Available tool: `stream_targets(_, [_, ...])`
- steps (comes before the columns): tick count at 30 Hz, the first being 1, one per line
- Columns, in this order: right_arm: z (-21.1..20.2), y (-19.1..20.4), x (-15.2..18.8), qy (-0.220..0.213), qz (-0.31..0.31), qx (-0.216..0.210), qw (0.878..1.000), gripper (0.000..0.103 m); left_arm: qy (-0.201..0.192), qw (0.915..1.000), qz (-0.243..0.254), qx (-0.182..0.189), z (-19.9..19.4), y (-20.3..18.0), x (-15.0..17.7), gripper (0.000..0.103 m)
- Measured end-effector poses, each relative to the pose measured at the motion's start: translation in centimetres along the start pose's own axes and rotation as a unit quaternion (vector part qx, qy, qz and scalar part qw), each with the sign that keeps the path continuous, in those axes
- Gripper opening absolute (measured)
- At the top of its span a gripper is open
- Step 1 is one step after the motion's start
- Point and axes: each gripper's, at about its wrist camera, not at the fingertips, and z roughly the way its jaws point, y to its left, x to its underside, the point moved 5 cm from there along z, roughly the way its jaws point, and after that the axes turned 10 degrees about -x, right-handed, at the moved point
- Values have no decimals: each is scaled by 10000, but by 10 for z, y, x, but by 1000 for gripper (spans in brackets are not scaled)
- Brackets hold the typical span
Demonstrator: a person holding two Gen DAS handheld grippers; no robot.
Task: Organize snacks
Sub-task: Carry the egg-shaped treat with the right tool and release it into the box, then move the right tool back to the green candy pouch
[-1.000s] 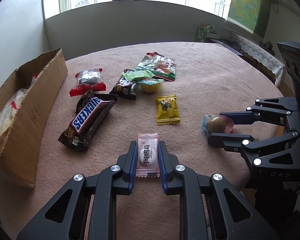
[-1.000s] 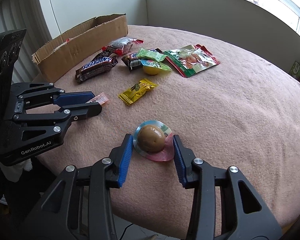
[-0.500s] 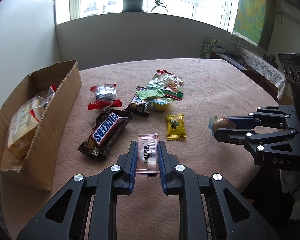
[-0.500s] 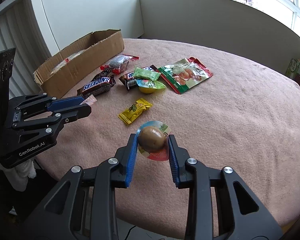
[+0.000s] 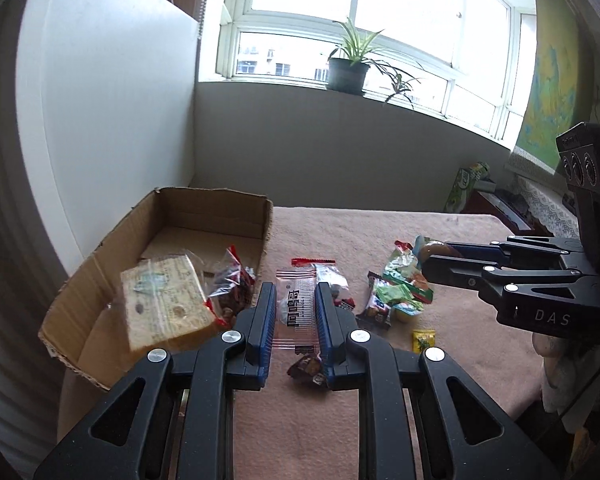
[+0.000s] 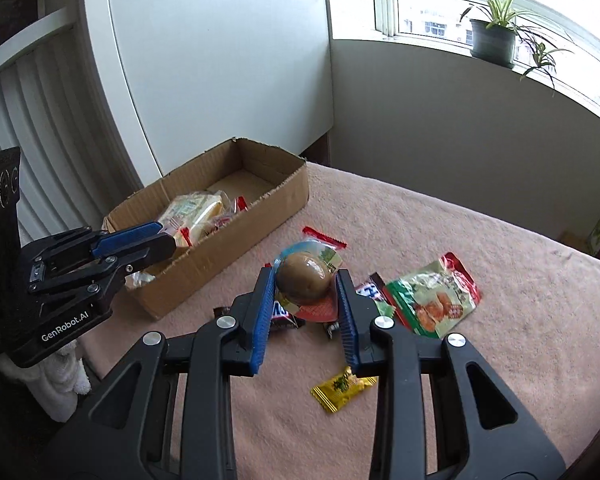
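Both claws are now riding high above the table, where a second ago each was down on the cloth around its snack. The left claw (image 5: 295,312) is clamped on the small pink-and-clear sealed candy sachet (image 5: 296,309), carrying it in the air near the open brown cardboard box (image 5: 172,216). The right claw (image 6: 303,300) is clamped on the brown egg-shaped snack in its round clear blister pack (image 6: 306,280), also lifted clear of the table. Both views are tilting up and towards the box, so I judge that both pieces are heading for it and only the drop is left for these two.

The box is already holding a wrapped slice of yellow cake (image 5: 166,304) and a red-edged clear bag (image 5: 232,284). Other wrapped snacks are lying on the pink fleece-covered table (image 6: 480,360), among them a small yellow sachet (image 6: 342,388) and a green-and-red pouch (image 6: 436,300). Beyond, a potted spider plant (image 6: 494,38) is sitting on the windowsill.
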Motion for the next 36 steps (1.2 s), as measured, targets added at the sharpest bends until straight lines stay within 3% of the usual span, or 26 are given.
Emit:
stream_targets(8, [58,35,-53,98,-197,-457,9987,31,24,9980,-389,-495,11,56,-5,18])
stream_targets(22, [153,52,-89,519,-439,-411,9968,32,229,9935,-640,-910,36,102,-2,18])
stream_targets(26, [167,55,-92,547,-480,-378,9966,41,315,9921,-666,-1014,42,109,0,19])
stream_targets(28, [170,56,-92,525,-491,-366,9967,50,313,9918,-693,-1026,42,110,0,19])
stream_targets(30, [168,56,-92,479,-464,-358,9971,66,295,9917,-695,-1043,41,111,0,19])
stream_targets(36, [155,57,-93,402,-425,-351,9977,67,243,9911,-750,-1075,32,112,-1,27])
